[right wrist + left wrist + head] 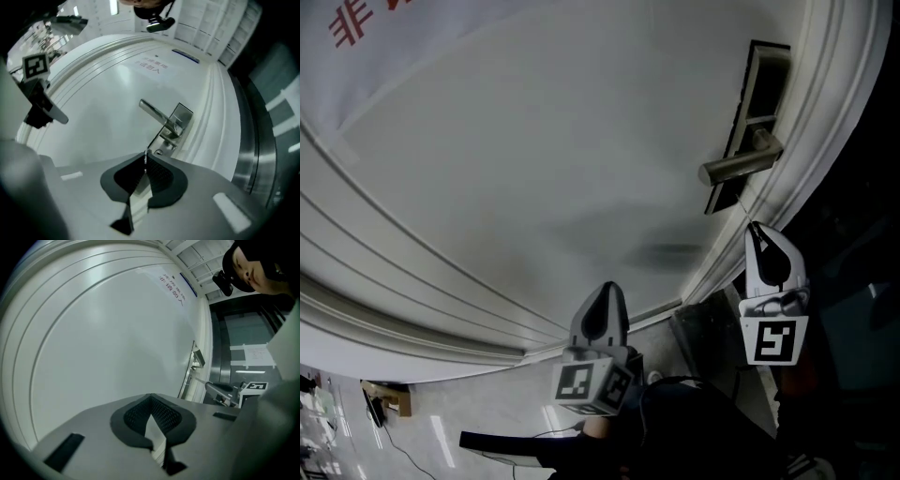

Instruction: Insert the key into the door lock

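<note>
The white door [544, 159] carries a dark lock plate [752, 112] with a silver lever handle [739, 167]. Just under the lower end of that plate, my right gripper [757, 232] points up. In the right gripper view its jaws [145, 157] are shut on a thin metal key [145, 161]. The key's tip sits just short of the round keyhole [159, 152] below the lever [157, 114]. My left gripper [607, 292] hangs lower and to the left, away from the lock. It is shut [151, 397] with nothing held, facing bare door panel.
Raised mouldings [412, 281] curve across the door, and the door frame [825, 122] runs along the right. A notice with red characters [356, 21] is stuck on the door at the far left. Dark metal panels [262, 140] stand beyond the frame. A cable lies on the floor [389, 412].
</note>
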The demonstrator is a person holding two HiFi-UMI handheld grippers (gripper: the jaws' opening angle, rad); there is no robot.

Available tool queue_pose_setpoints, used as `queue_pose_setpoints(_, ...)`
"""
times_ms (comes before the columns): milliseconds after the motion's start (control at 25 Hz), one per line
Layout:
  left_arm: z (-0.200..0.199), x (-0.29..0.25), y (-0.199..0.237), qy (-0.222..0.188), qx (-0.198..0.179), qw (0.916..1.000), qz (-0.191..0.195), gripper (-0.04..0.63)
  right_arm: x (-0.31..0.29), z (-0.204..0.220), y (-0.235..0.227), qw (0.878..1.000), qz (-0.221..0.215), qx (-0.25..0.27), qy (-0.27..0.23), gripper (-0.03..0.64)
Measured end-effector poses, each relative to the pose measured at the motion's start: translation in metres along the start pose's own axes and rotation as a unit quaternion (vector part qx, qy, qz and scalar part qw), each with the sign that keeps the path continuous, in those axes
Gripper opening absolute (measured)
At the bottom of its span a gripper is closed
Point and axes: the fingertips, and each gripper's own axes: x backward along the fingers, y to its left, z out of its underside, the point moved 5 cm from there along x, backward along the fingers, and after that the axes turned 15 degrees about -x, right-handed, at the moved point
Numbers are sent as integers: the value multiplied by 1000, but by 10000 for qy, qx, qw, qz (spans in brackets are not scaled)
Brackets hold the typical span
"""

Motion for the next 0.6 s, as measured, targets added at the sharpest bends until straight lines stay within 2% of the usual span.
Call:
queue_pose_setpoints(160, -3, -14, -2, 24, -92, 9998, 145, 0, -13, -2, -9, 9920, 230, 1242, -34, 12)
queue_pose_setpoints(360, -4, -28, -9, 40, -232, 9989, 411, 0, -23, 1, -17, 9625, 370, 2678, 218, 12)
queue_pose_setpoints(440, -6, -31, -12, 36, -144, 9988, 468, 0, -26, 2, -20, 9523, 433, 3007, 288, 12)
queue_pose_setpoints(520, -11, -34, -15, 8, 32, 9989, 467, 0, -27, 3, -22, 9462, 463, 3183, 345, 12)
queue_pose_setpoints(600, -11, -35, -18, 43, 30, 9986, 520, 0, -28, 4, -24, 9415, 480, 3316, 373, 12)
